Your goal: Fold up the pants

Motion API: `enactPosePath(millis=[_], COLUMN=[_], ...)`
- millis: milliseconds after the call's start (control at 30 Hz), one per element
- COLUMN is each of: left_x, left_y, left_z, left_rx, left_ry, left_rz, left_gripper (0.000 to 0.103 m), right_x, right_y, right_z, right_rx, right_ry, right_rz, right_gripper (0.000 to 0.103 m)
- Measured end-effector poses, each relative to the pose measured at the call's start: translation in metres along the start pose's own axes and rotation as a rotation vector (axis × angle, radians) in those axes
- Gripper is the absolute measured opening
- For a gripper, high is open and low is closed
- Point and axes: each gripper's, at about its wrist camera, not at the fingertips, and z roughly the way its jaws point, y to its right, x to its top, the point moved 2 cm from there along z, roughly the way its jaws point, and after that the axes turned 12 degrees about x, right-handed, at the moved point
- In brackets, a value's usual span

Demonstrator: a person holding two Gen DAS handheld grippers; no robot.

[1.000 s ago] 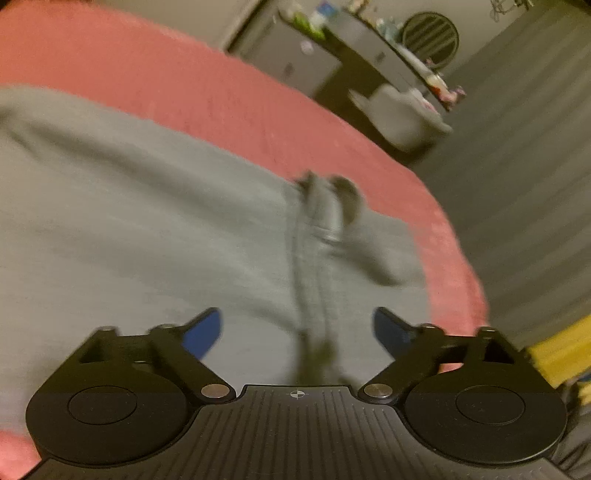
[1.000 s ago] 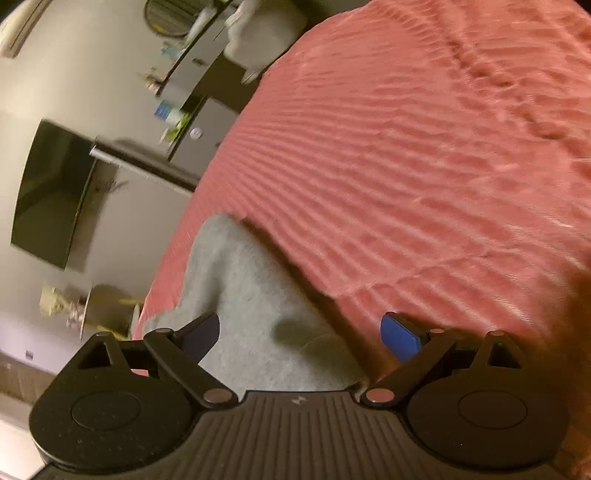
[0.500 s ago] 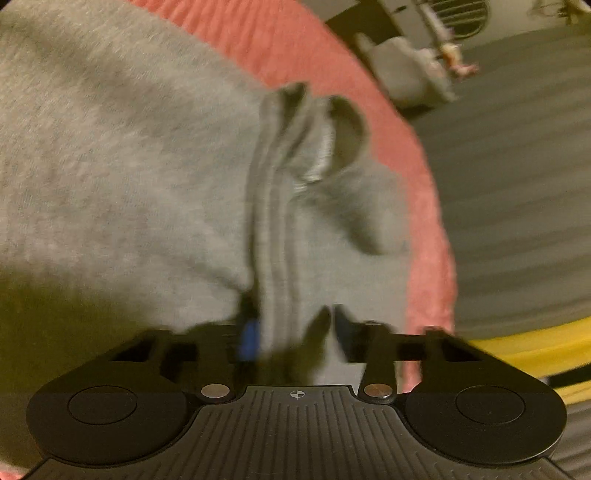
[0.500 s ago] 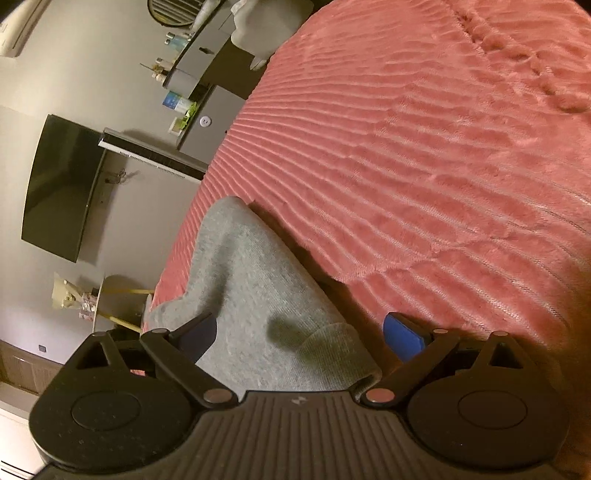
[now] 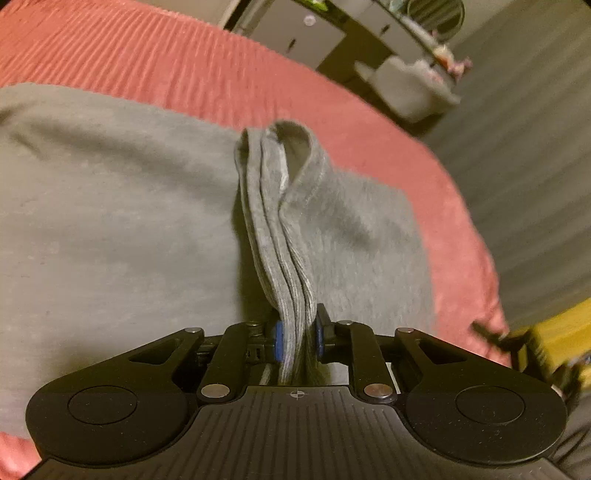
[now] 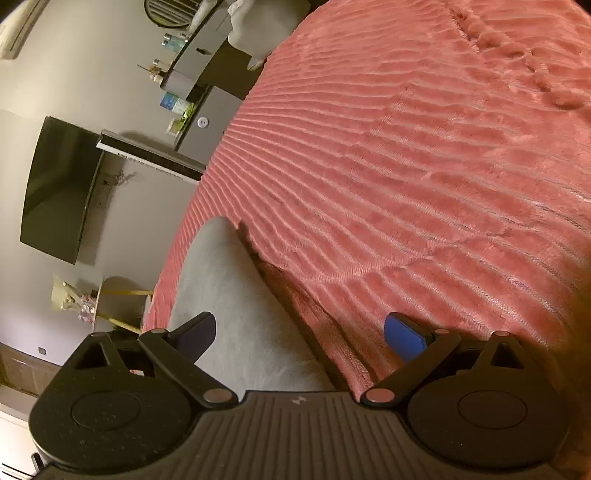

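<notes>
Grey pants lie spread on a red ribbed bedspread. My left gripper is shut on a bunched ridge of the pants' layered edge, which rises up from the flat cloth between the blue pads. In the right wrist view a grey part of the pants lies at the bed's left edge. My right gripper is open over the boundary of that cloth and the bedspread, holding nothing.
The bed edge curves at the right in the left wrist view, with grey floor beyond. A dark desk with clutter, a wall TV and a small round table stand off the bed.
My left gripper went from open above the pants to shut on the raised fold of cloth. My right gripper stayed open and shifted slightly over the pants' edge.
</notes>
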Motion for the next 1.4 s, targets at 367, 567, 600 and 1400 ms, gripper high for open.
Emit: enactPosePath(millis=[367,567,600,1400], left_x=[0.015,0.014,0.014,0.026], left_y=[-0.019,-0.002,-0.004,0.0], left_z=[0.016,0.027,0.027,-0.006], left_rx=[-0.043,-0.023,-0.023,0.04], left_ry=[0.013,0.024,0.021,0.081], left_rz=[-0.135,-0.103,-0.111,-0.03], left_gripper=[0.06,0.028,0.024,0.016], right_x=[-0.002,-0.003,-0.003,-0.004], right_y=[-0.005,-0.008,-0.008,-0.007], right_z=[0.006,0.01,0.011,0.013], right_rx=[-0.018,-0.027,-0.028,-0.026], right_ry=[-0.008,-0.012,-0.012,-0.011], right_rz=[-0.011,-0.023,-0.021,-0.019], right_gripper=[0.099,0.099,0.099,0.099])
